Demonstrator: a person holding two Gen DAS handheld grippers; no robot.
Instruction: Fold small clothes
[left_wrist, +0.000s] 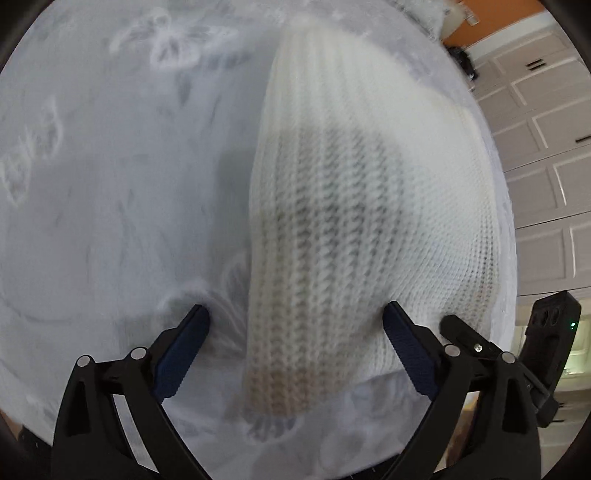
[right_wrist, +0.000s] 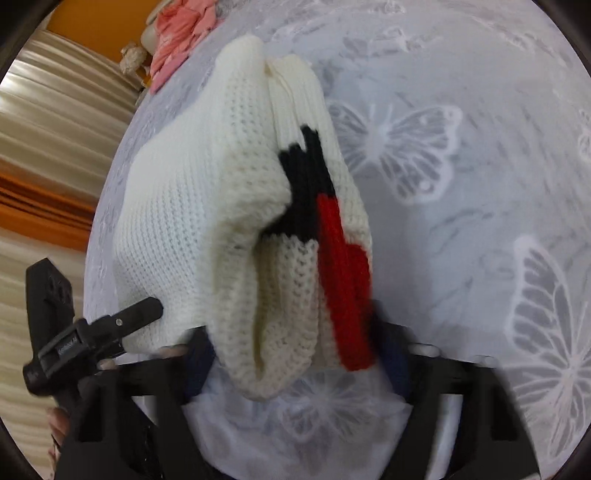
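Observation:
A small cream knitted sweater (left_wrist: 354, 206) lies on a white butterfly-lace tablecloth (left_wrist: 110, 184). In the left wrist view a ribbed folded part runs toward me between the fingers of my left gripper (left_wrist: 297, 321), which is open around it, blue pads apart. In the right wrist view the sweater (right_wrist: 207, 206) shows a black and red patch (right_wrist: 325, 229) on a folded sleeve. My right gripper (right_wrist: 295, 350) is open with the sweater's near folded edge between its blurred fingers.
Pink cloth (right_wrist: 177, 33) lies at the table's far edge. White cabinet doors (left_wrist: 543, 147) stand beyond the table's right edge. Cream curtains (right_wrist: 48, 147) hang to the left. The other gripper's body shows in each view (left_wrist: 546, 354) (right_wrist: 55, 325).

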